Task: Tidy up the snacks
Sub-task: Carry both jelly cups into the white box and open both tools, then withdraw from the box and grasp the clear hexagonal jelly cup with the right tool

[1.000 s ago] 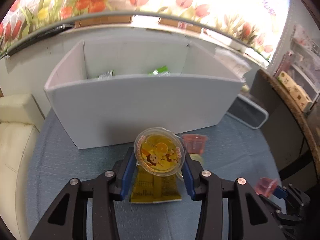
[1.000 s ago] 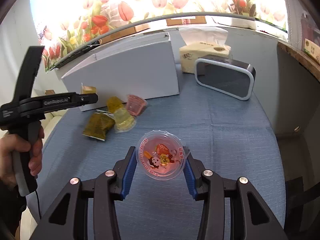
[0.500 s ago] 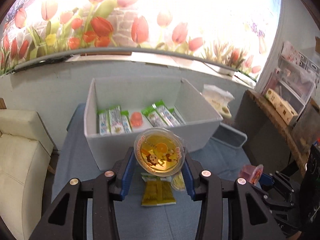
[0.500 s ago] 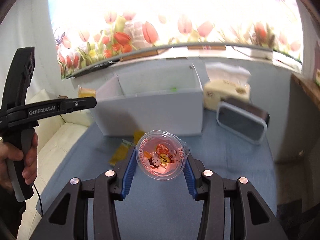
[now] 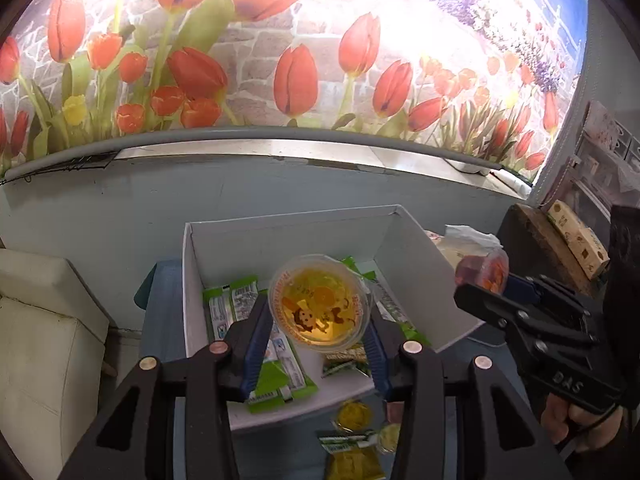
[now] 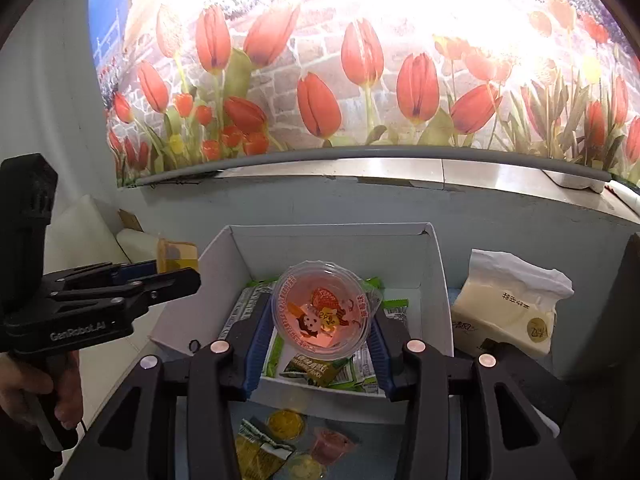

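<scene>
Left wrist view shows first the big tulip wallpaper (image 5: 280,60) behind everything, and below it the white box (image 5: 416,264) that stands open on the blue table (image 5: 164,320). Inside the box lie green snack packets (image 5: 234,300) side by side. In front of the box, on the table, some snacks are not yet sorted: a yellow packet (image 5: 354,462) and a small yellow jelly cup (image 5: 354,416). Beside the box on the right a tissue pack (image 6: 508,312) is seen in the right wrist view.

The left gripper (image 5: 318,334) is clenched on the orange jelly cup (image 5: 320,304), which hangs above the inside of the box. The right gripper (image 6: 320,338) is clenched on the pink jelly cup (image 6: 322,312), also above the box, over the packets. Each cup is taken at its sides, just under the rim, with the printed lid facing the camera.

I judge that these cups are light, with thin plastic walls that give way when squeezed, and smooth enough to slip. The foil lid looks fragile, so the pads should stay on the wall below the rim, which is the stiffest part, and should not press hard. The jelly inside can wobble, so a slow lowering seems wiser. An empty place in the box is hard to find from here; how much floor is free between the packets I cannot tell.
</scene>
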Tool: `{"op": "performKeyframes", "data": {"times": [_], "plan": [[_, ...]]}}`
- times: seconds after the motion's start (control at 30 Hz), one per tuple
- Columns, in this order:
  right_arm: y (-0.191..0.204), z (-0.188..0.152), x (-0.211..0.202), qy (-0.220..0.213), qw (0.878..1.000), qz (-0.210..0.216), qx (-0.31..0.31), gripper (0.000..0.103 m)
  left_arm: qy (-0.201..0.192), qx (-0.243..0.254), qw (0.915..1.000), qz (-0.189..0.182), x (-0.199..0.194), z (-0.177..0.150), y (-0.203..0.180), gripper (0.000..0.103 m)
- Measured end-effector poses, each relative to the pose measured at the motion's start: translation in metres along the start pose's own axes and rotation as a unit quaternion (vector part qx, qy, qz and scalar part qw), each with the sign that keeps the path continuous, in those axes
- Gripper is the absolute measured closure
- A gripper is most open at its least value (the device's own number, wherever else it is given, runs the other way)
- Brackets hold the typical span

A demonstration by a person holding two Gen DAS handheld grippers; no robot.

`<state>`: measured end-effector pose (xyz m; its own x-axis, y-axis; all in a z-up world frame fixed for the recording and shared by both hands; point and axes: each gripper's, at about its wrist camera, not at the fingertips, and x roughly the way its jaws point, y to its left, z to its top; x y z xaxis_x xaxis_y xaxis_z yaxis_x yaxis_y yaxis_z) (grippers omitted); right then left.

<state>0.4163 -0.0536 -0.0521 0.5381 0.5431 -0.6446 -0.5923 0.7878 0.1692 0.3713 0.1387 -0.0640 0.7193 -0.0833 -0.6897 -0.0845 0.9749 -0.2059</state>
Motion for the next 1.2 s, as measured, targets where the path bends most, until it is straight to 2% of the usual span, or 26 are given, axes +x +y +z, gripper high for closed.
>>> {"op": "performKeyframes", "data": {"times": [0.13, 0.17, 0.2, 0.23, 0.27, 0.4, 0.47, 0.73, 0.9, 0.97, 1.03, 1.2], "plan": [[-0.007, 0.006, 0.03, 0.016, 1.0, 0.011, 0.012, 0.054, 0.011, -0.003, 0.9999, 0.007, 0.016, 0.001, 0.014, 0.053], [-0.008, 0.006, 0.036, 0.023, 1.0, 0.008, 0.013, 0.048, 0.011, -0.004, 0.9998, 0.014, 0.019, -0.001, 0.017, 0.05], [-0.01, 0.005, 0.041, 0.029, 0.999, 0.008, 0.014, 0.025, 0.016, -0.004, 0.9996, 0.022, 0.022, -0.002, 0.02, 0.031], [-0.011, 0.004, 0.042, 0.026, 1.0, 0.002, 0.014, 0.015, 0.02, -0.008, 0.9994, 0.028, 0.024, -0.004, 0.023, 0.006], [-0.012, 0.003, 0.04, 0.013, 1.0, -0.009, 0.013, 0.01, 0.016, -0.01, 0.9995, 0.025, 0.024, -0.006, 0.027, 0.0], [-0.016, 0.0, 0.029, -0.003, 1.0, -0.003, 0.021, 0.01, 0.012, 0.002, 0.9992, 0.038, 0.02, -0.013, 0.03, 0.0], [-0.015, -0.003, 0.023, -0.009, 1.0, -0.01, 0.019, 0.01, 0.012, 0.005, 0.9994, 0.032, 0.018, -0.016, 0.029, 0.0], [-0.005, -0.034, 0.002, 0.004, 0.999, -0.036, 0.01, 0.01, -0.002, 0.019, 0.9994, 0.031, -0.012, -0.036, 0.011, 0.0], [0.006, -0.082, -0.031, 0.01, 0.999, -0.048, 0.011, 0.01, -0.009, 0.008, 0.9999, 0.008, -0.05, -0.068, 0.0, 0.0], [0.009, -0.108, -0.043, 0.018, 0.998, -0.058, 0.015, 0.01, -0.01, 0.02, 0.9996, 0.016, -0.066, -0.086, -0.008, 0.0], [0.01, -0.131, -0.051, 0.024, 0.998, -0.056, 0.022, 0.01, -0.029, 0.029, 0.999, 0.017, -0.085, -0.106, -0.014, 0.0], [0.008, -0.18, -0.047, 0.046, 0.996, -0.056, 0.046, 0.01, -0.022, 0.007, 0.9997, 0.009, -0.115, -0.157, -0.024, 0.0]]}}
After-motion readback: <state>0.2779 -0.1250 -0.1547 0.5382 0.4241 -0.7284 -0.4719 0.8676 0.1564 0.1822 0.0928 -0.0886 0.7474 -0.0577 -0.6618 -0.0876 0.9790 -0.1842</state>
